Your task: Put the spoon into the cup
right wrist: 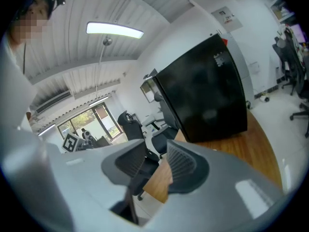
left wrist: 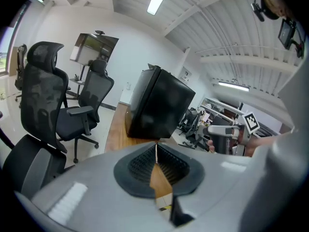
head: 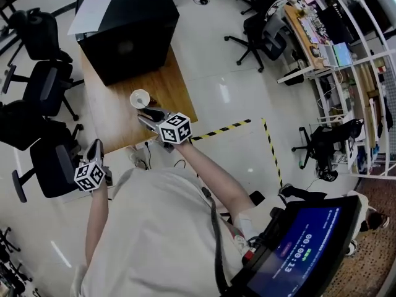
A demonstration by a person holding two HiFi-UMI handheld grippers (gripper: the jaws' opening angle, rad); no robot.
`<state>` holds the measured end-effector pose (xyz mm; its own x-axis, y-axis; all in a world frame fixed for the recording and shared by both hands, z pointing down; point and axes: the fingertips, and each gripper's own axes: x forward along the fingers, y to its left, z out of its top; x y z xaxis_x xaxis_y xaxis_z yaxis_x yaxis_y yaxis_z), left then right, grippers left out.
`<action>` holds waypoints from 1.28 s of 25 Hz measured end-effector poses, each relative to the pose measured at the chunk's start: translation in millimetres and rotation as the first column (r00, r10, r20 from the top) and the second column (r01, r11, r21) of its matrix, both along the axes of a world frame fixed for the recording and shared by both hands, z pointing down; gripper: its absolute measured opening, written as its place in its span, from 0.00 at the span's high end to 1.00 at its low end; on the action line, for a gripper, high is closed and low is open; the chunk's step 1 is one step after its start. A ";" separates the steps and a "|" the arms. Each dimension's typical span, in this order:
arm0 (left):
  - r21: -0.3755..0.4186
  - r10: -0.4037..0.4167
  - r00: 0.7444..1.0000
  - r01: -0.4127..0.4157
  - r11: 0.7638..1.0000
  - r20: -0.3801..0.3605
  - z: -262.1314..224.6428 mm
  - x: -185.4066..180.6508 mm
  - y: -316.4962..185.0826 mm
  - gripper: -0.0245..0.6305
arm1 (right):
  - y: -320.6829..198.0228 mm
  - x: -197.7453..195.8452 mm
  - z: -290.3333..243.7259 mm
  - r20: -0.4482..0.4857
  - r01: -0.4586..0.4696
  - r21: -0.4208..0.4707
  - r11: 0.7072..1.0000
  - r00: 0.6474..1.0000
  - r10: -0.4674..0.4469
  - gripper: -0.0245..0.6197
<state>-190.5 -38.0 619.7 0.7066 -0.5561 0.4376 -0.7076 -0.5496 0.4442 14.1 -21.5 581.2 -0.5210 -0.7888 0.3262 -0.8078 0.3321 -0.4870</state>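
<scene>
A white cup (head: 140,98) stands upright on the wooden table (head: 114,119), in front of the black box. I cannot make out a spoon in any view. My right gripper (head: 144,116) hovers over the table's near edge, just on the near side of the cup. Its jaws stand apart in the right gripper view (right wrist: 157,164), with only the tabletop showing through the gap. My left gripper (head: 96,146) is held off the table's near left corner, over the floor. Its pads meet at the tips (left wrist: 156,151), with nothing between them.
A large black box (head: 127,26) with a sheet of paper (head: 90,14) on top fills the far half of the table. Several black office chairs (head: 52,163) crowd the left side. Yellow-black tape (head: 226,129) marks the floor to the right. A screen (head: 297,246) sits at bottom right.
</scene>
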 end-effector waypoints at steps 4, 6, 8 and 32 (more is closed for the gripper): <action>-0.001 -0.007 1.000 0.007 1.000 0.008 2.2 16.8 49.2 0.96 | 47.8 18.3 -6.8 0.002 0.008 0.021 1.000 1.000 -0.008 0.74; -0.006 -0.006 1.000 0.007 1.000 0.020 6.4 26.4 76.8 0.96 | 77.4 28.6 -8.2 -0.002 0.003 0.034 0.999 1.000 -0.002 0.76; -0.014 -0.007 1.000 0.007 1.000 0.029 8.7 37.6 110.9 0.96 | 115.4 41.1 -6.1 0.000 -0.016 0.037 0.999 1.000 0.016 0.80; -0.046 -0.058 0.988 0.052 0.998 -0.143 -26.2 48.8 257.0 0.96 | 330.6 159.3 10.9 -0.029 -0.424 0.080 0.902 0.904 0.427 0.73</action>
